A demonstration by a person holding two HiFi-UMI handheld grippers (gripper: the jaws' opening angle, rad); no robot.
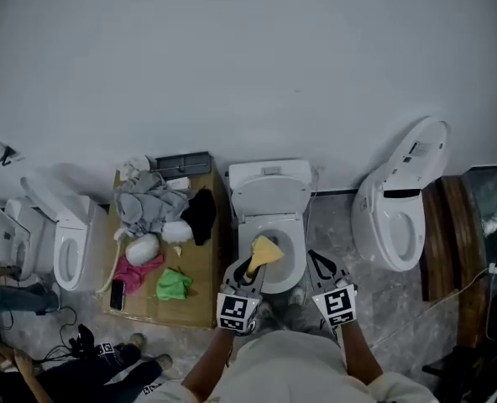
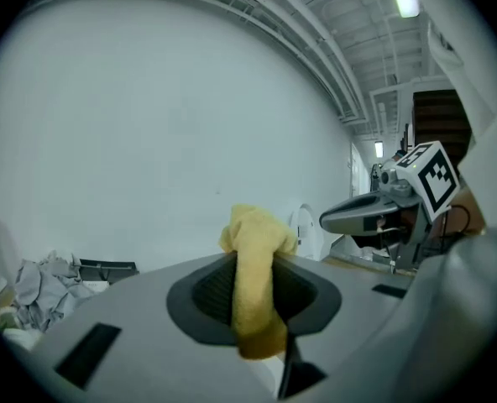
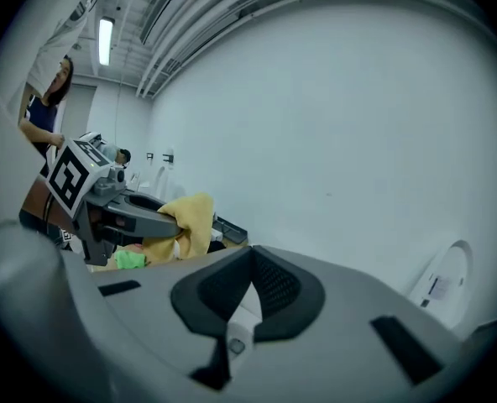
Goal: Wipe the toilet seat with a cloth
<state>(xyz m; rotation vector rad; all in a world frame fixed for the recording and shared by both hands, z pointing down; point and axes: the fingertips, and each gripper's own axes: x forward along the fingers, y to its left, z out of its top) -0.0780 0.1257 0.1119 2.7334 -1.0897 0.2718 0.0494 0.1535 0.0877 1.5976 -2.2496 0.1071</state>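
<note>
A crumpled, soft yellow cloth (image 1: pixel 266 250), clamped in the left gripper (image 1: pixel 253 269), hangs over the glossy white oval toilet seat (image 1: pixel 299 250); the right gripper (image 1: pixel 319 263), jaws together and empty, hovers just off the seat's right edge.

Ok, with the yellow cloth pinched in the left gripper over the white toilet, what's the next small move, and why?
Probably tip the left gripper down until the yellow cloth touches the white toilet seat. Its jaws are shut on the cloth, yet the left gripper view looks out at the wall, so the cloth seems held above the seat, not on it.
</note>
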